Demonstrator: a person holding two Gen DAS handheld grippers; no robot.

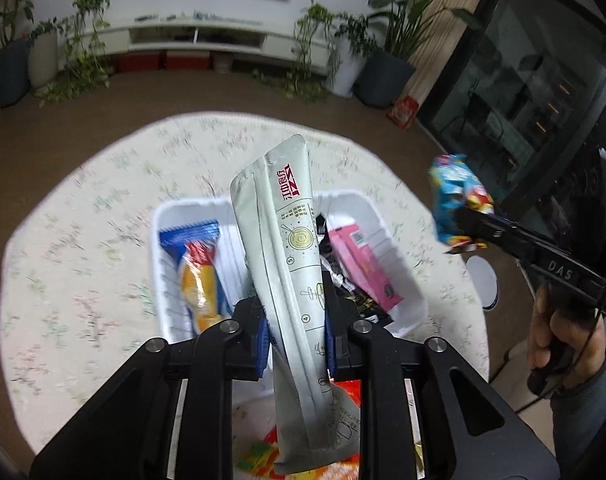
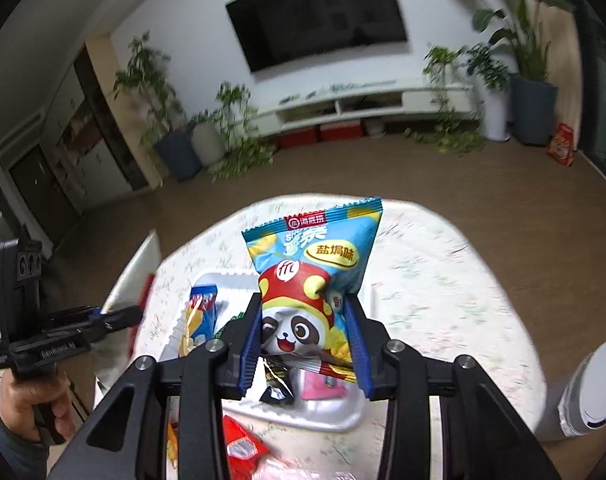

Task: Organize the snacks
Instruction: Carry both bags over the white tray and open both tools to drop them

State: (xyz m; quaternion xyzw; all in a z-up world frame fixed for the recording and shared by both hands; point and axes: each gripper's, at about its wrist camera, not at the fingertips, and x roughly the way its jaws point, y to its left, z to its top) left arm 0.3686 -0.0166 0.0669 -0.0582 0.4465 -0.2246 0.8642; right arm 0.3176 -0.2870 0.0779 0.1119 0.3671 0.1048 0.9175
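Observation:
My left gripper point(image 1: 297, 320) is shut on a long silver packet point(image 1: 291, 280), which stands up above a white bin point(image 1: 383, 216). In the bin lie a blue and yellow snack bag point(image 1: 201, 276), a pink packet point(image 1: 363, 268) and a black packet point(image 1: 343, 280). My right gripper point(image 2: 307, 320) is shut on a blue panda snack bag point(image 2: 315, 276), held over the same bin point(image 2: 323, 420). In the left wrist view that bag point(image 1: 459, 200) hangs to the right of the bin. In the right wrist view the left gripper point(image 2: 115, 316) is at the far left.
The bin sits on a round table with a floral cloth point(image 1: 83, 240). Red and orange packets point(image 2: 243, 448) lie on the table in front of the bin. A white cylinder point(image 2: 591, 392) stands at the table's right edge. Beyond are brown floor, potted plants and a TV unit.

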